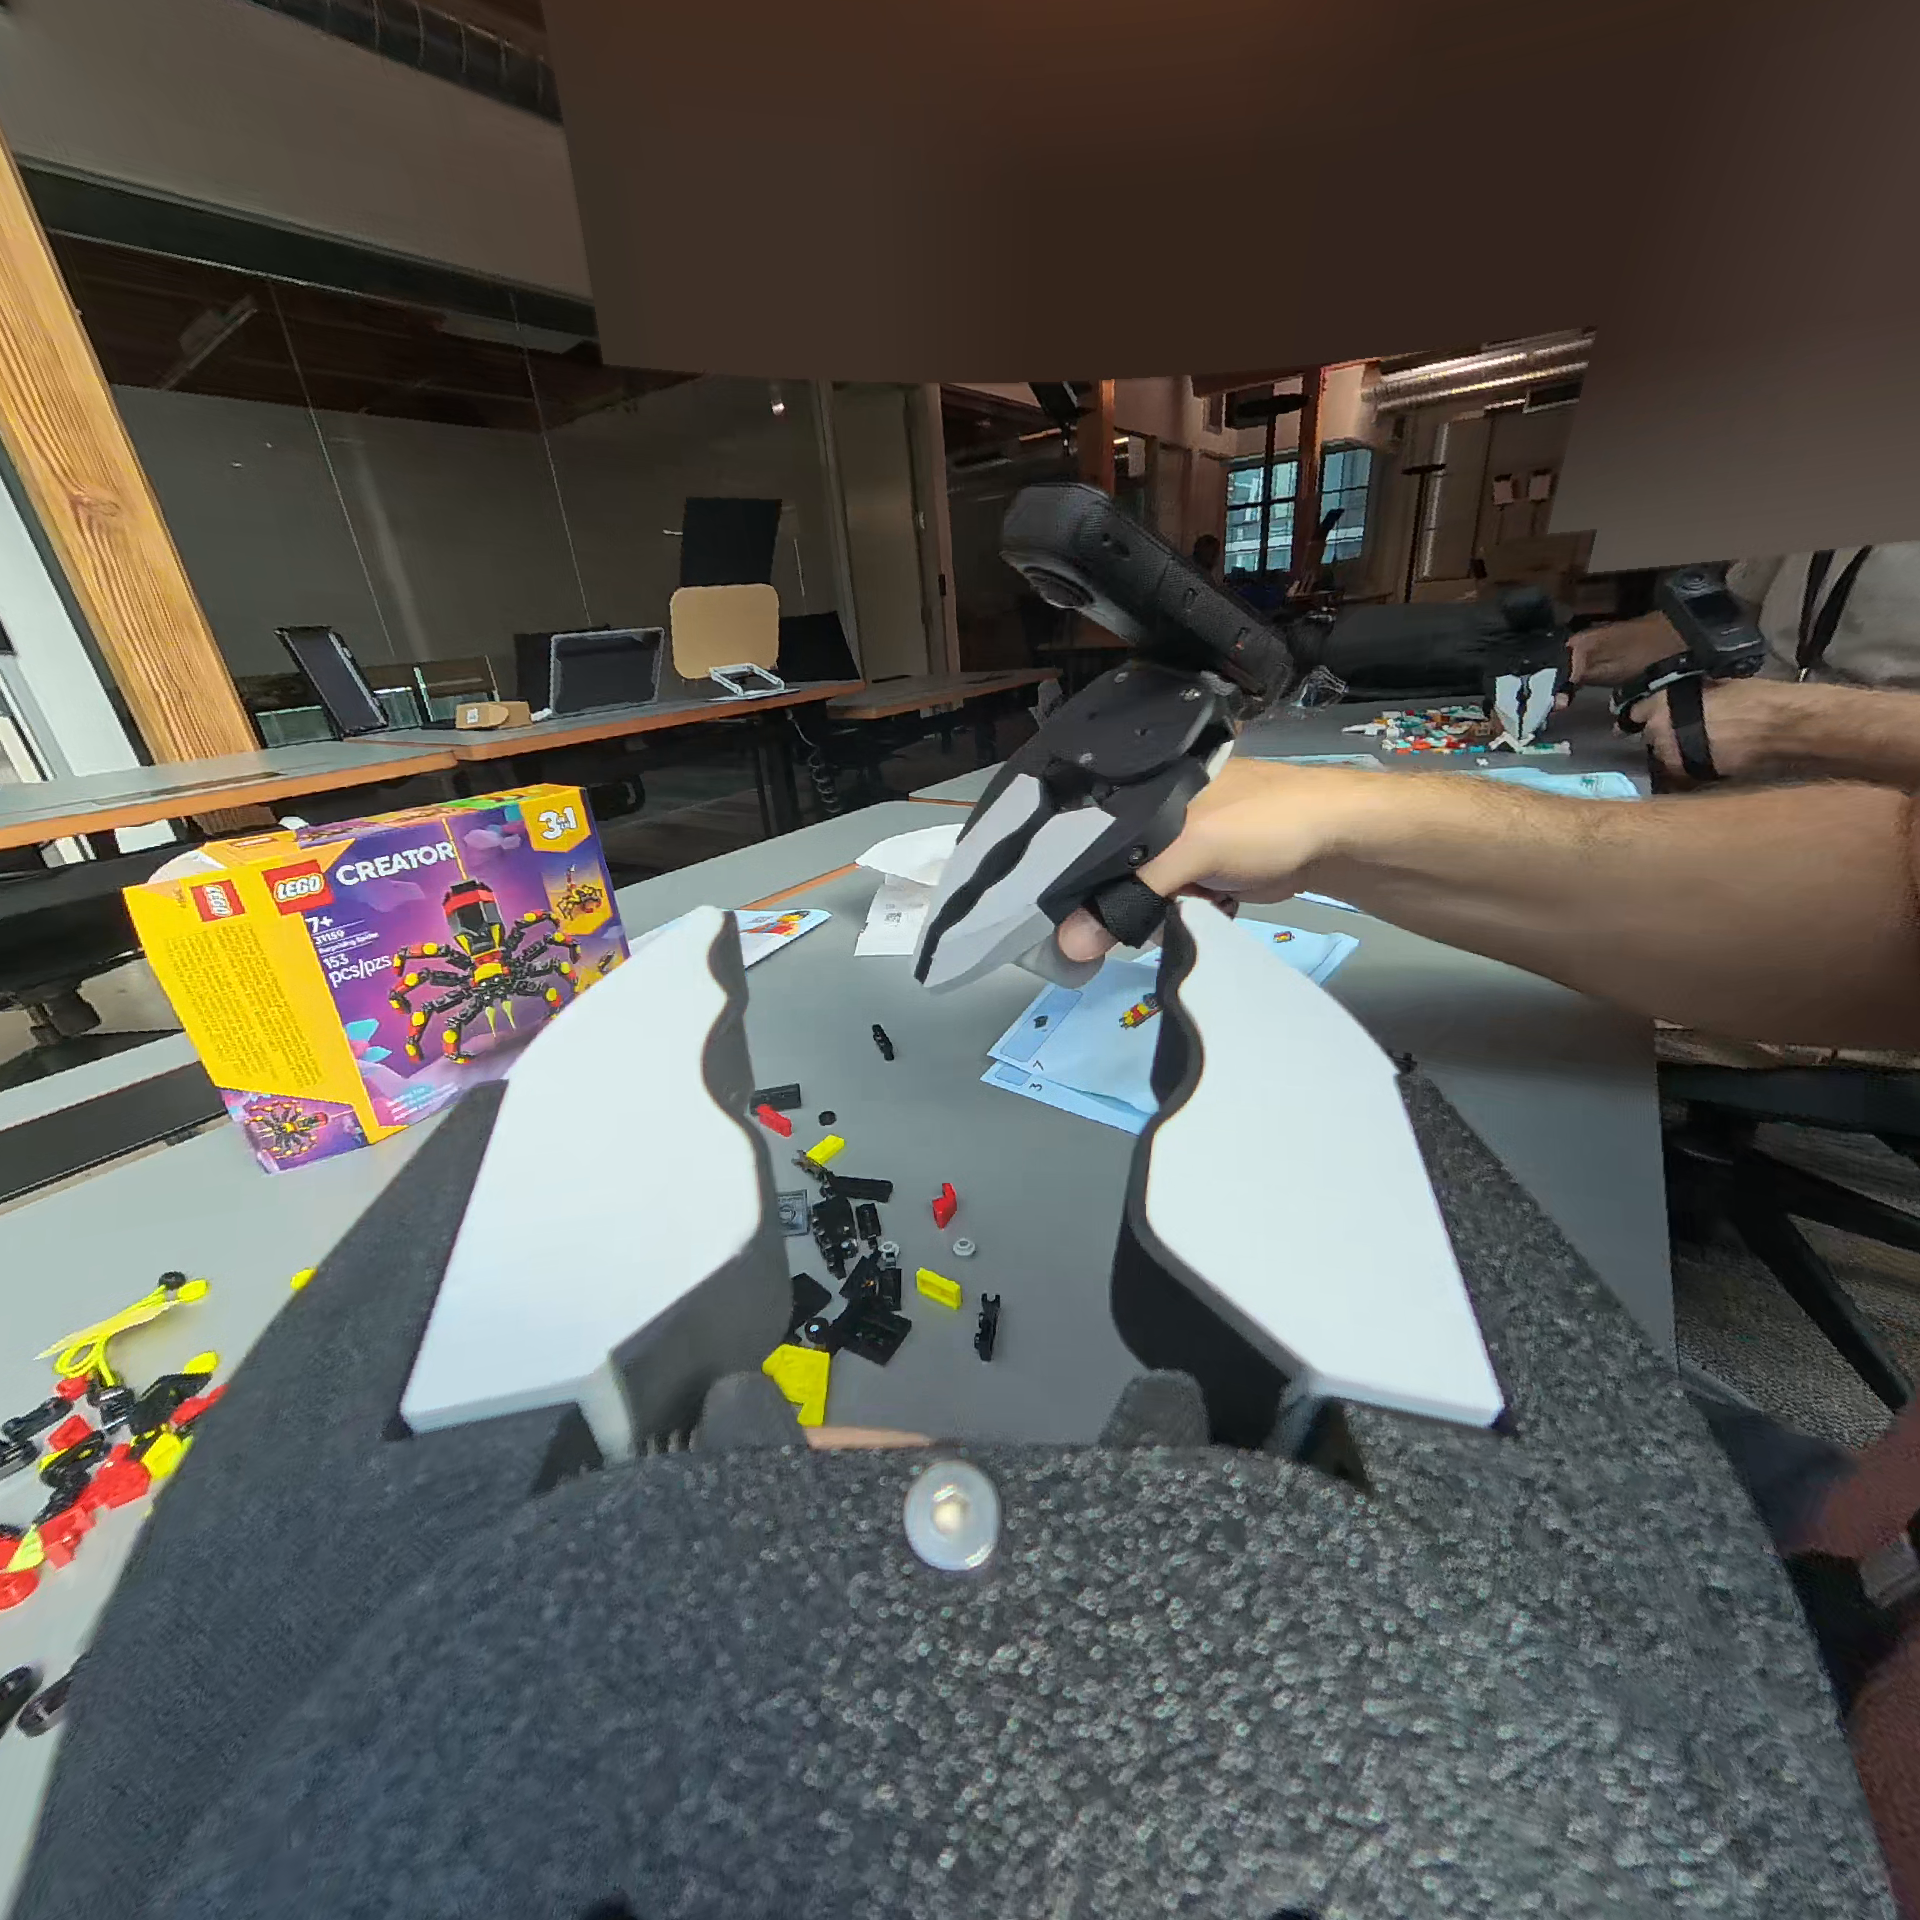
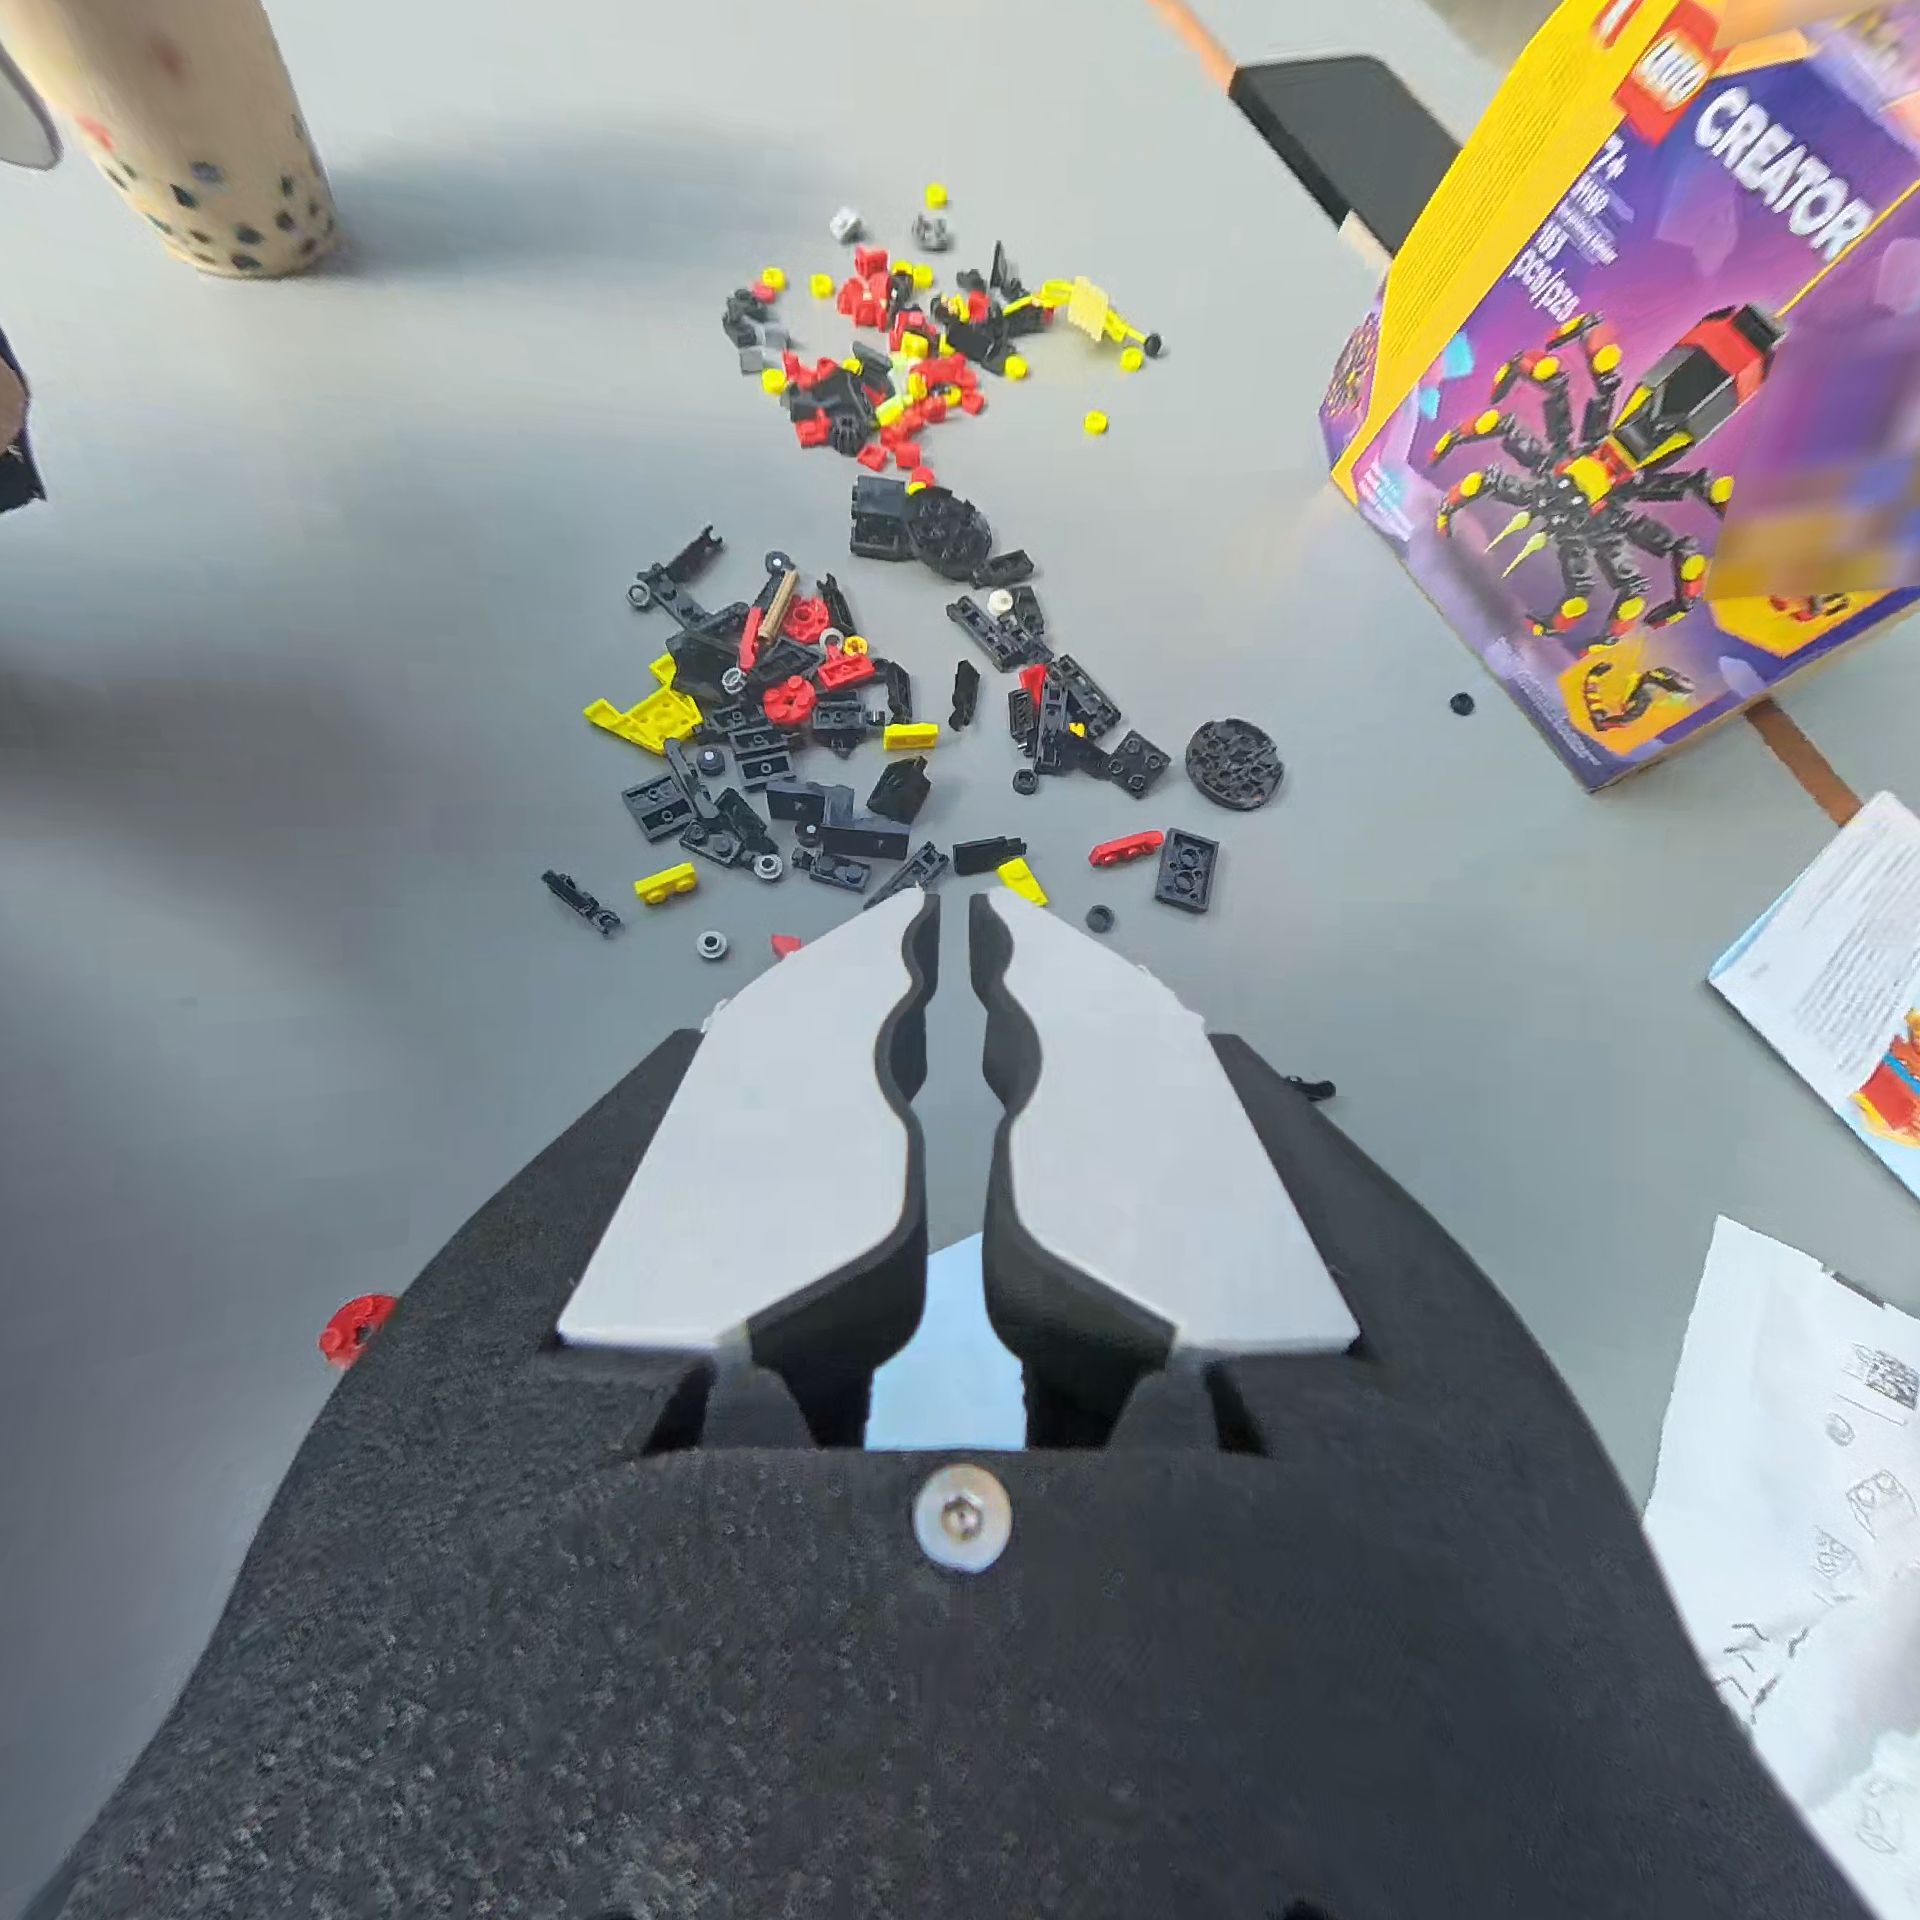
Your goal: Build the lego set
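My left gripper point(image 1: 951, 925) is open wide and empty, low over the grey table point(image 1: 1039, 1195). A scatter of black, yellow and red lego pieces point(image 1: 862, 1247) lies on the table between its white fingers point(image 1: 623, 1143). My right gripper point(image 2: 956, 899) is shut with only a thin slit between the fingers, nothing in it. It hovers just short of a pile of mostly black pieces point(image 2: 831, 727). A red and yellow pile point(image 2: 894, 353) lies beyond. In the left wrist view the right gripper point(image 1: 997, 883) hangs tip-down above the pieces, held by a hand.
The purple and yellow lego box point(image 1: 384, 956) point(image 2: 1642, 416) stands at the table's side. Instruction booklet point(image 1: 1101, 1029) point(image 2: 1849, 987) and a paper sheet point(image 2: 1818, 1558) lie nearby. A drink cup point(image 2: 197, 135) stands far left. Another person point(image 1: 1662, 686) works at the table behind. There is about 15 cm between the tips of the two grippers. The left tips stand about 20 cm off the drink cup point(image 2: 197, 135).
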